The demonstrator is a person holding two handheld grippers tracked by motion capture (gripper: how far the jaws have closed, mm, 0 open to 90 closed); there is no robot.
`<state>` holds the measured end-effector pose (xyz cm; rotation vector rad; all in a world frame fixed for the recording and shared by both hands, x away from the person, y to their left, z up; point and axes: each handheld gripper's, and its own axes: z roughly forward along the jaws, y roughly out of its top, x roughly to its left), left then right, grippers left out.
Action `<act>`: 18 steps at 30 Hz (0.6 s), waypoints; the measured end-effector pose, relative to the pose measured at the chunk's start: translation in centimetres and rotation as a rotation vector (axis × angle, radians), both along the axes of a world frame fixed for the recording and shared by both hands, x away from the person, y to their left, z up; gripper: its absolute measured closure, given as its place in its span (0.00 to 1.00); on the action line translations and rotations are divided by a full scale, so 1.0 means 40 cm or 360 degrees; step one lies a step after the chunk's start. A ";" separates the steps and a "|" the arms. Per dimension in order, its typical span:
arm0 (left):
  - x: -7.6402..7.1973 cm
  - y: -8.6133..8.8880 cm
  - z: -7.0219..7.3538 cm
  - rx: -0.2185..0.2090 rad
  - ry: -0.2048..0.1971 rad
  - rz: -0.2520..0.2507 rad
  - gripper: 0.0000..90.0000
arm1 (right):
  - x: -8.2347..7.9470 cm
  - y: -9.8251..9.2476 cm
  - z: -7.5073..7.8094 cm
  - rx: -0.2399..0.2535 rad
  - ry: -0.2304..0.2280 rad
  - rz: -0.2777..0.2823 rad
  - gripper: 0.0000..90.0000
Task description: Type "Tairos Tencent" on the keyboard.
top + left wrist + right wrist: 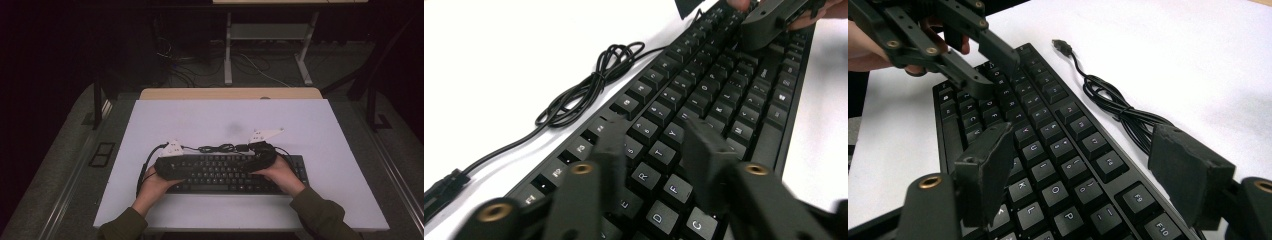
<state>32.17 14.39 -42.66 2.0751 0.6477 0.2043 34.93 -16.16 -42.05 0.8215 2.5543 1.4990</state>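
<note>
1. While both grippers hang over the black keyboard, which lies in the lower middle of the high view on the white table, the work looks to be at an early stage: the keyboard sits flat on the table and nothing is lifted.
2. The left gripper has its jaws partly closed, standing narrow just above the letter keys in the lower centre of the left gripper view; nothing is held between them, and I cannot tell whether a tip touches a key.
3. The right gripper has its jaws spread wide, one at the lower left of the right gripper view over the keys, the other at the lower right out past the keyboard's far edge; they straddle that edge without pressing on it.
4. What is left, by my reading: either gripper has yet to take a firm hold or make a clear press, so the main action is still to come.
5. The keyboard's cable lies bundled in loose loops just beyond the far edge, centre of the high view, with its USB plug free on the table at the upper middle of the right gripper view.
6. That bundle lies close to the right gripper's outer jaw and could snag if the keyboard is moved.
</note>
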 end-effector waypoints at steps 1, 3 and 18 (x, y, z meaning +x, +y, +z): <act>0.001 -0.002 -0.001 0.0011 -0.0002 -0.0005 0.74 | 0.000 0.000 0.000 0.0000 0.0000 -0.0001 0.29; 0.003 -0.007 -0.003 0.0010 -0.0001 -0.0006 0.83 | 0.000 0.000 -0.001 -0.0002 0.0002 -0.0001 0.29; 0.007 -0.020 -0.015 0.0052 0.0031 -0.0014 0.99 | 0.001 0.000 -0.001 -0.0007 0.0001 -0.0006 0.29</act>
